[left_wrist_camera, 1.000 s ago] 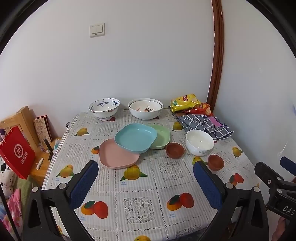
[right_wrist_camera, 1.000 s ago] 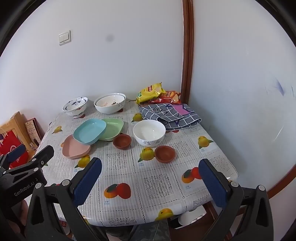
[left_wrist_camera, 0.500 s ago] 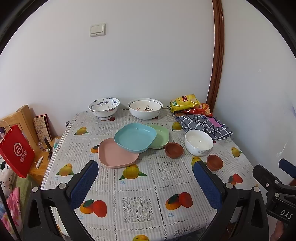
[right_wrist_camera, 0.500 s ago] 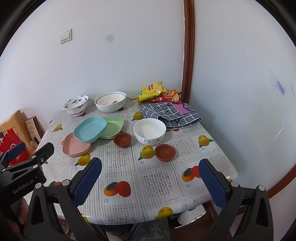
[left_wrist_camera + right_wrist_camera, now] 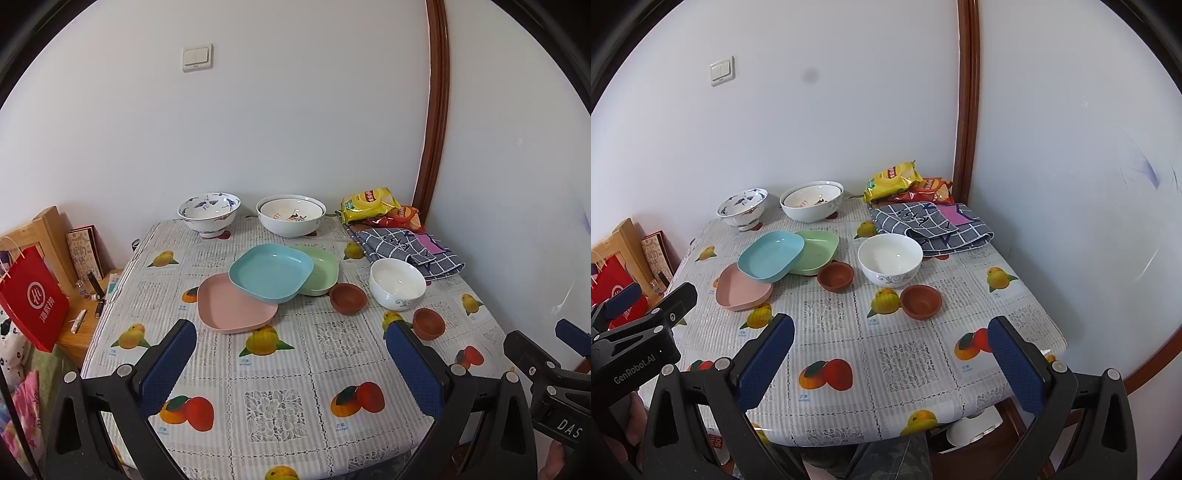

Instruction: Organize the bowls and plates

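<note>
On the tabletop (image 5: pixel 280 369) nothing looks sorted yet, so I judge the task barely begun. Three plates overlap loosely: blue plate (image 5: pixel 271 271) resting on pink plate (image 5: pixel 229 308) and green plate (image 5: pixel 321 269). White bowl (image 5: pixel 397 282) and two brown bowls (image 5: pixel 347 298) stand apart, all empty as far as shown. At the back, the blue-patterned bowl (image 5: pixel 208 212) stands alone; the large white bowl (image 5: pixel 291 216) seems to hold another nested inside. Left tongs (image 5: pixel 291 362) and right tongs (image 5: pixel 892 354) hover wide apart, holding nothing.

a home dining corner: fruit-print tablecloth (image 5: pixel 280 369), snack bags (image 5: pixel 373 206), wall switch (image 5: pixel 197 58).
</note>
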Available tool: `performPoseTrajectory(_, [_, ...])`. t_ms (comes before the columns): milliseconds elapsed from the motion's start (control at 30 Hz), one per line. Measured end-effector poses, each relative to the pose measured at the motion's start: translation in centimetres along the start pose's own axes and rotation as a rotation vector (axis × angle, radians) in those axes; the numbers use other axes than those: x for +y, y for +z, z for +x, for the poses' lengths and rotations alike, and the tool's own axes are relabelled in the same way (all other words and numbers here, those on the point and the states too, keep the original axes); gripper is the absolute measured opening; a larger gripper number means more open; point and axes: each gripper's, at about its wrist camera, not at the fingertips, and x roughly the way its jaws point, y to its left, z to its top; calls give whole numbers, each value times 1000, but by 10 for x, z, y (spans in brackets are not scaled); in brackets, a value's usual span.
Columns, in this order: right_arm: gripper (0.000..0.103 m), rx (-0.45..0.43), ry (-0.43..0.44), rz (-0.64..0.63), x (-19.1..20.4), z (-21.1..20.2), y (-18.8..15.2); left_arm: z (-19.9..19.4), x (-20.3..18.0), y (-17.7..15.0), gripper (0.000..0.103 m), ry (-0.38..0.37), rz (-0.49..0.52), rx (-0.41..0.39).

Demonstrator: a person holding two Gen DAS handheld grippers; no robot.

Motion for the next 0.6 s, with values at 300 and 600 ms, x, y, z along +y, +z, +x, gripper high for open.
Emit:
performPoseTrajectory(300, [103, -3, 8, 12, -4, -3, 0, -3, 0, 0, 103, 0, 5, -5])
performPoseTrajectory(600, [103, -5, 8, 15, -5, -5, 0, -4, -2, 0, 103, -4, 8, -5])
